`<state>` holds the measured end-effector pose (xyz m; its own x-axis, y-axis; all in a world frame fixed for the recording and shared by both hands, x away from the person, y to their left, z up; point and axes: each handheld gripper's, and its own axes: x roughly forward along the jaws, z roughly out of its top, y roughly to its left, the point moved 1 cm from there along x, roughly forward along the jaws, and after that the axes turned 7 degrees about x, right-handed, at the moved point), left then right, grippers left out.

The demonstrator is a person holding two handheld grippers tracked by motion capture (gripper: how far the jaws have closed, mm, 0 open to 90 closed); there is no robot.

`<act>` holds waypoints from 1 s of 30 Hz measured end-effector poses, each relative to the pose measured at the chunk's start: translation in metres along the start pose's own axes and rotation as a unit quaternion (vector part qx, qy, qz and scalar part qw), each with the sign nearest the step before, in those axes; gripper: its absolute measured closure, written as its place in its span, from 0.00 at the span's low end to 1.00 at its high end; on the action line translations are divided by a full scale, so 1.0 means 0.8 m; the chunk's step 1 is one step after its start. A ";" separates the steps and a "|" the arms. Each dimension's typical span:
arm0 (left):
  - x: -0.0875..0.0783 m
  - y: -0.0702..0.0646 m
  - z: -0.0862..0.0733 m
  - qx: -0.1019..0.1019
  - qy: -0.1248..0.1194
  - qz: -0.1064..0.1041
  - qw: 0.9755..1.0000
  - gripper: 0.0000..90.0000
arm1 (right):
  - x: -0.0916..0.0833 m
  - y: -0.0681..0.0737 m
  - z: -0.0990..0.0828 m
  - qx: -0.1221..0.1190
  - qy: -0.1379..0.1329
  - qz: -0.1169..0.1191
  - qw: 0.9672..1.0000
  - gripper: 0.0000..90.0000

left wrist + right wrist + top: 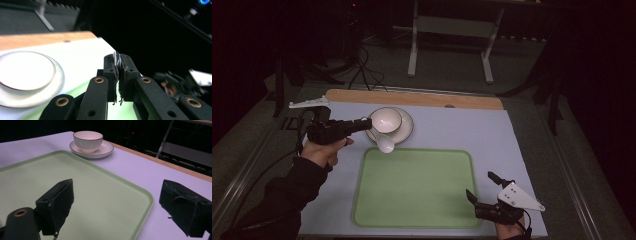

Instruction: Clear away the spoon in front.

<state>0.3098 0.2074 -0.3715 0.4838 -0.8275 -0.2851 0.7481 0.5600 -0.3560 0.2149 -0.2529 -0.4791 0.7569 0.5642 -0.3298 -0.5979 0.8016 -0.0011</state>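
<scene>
One white ceramic spoon (385,143) hangs pinched by its handle in the closed left gripper (363,123), at six o'clock of one white cup (386,120) on one white saucer (404,131), while the right gripper (482,187) gapes wide over one green tray (422,185).

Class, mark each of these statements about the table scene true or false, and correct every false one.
1. The left tool is shut on the handle of a white spoon. True.
2. The cup stands on a saucer. True.
3. The right tool grips the rim of the green tray. False: its jaws stand open near the tray's right edge, with nothing between them.
4. The cup and saucer rest on the green tray. False: they sit on the pale tabletop beyond the tray.
5. The spoon lies flat inside the cup. False: its bowl hangs at the saucer's near edge, outside the cup.
</scene>
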 end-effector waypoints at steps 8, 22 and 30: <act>0.010 -0.010 -0.024 0.019 0.060 -0.049 0.997 0.94 | 0.000 0.000 0.000 0.001 0.001 0.001 1.000 0.14; 0.029 -0.002 -0.078 0.022 0.184 -0.111 0.976 0.93 | 0.000 0.000 0.000 -0.001 0.002 0.001 1.000 0.14; 0.030 0.012 -0.103 0.004 0.252 -0.109 0.962 0.93 | 0.000 0.000 0.000 0.000 0.001 0.000 1.000 0.14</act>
<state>0.2912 0.1963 -0.4554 0.0349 -0.7986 -0.6008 0.8110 0.3739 -0.4499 0.2147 -0.2525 -0.4793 0.7571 0.5632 -0.3311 -0.5974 0.8020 -0.0019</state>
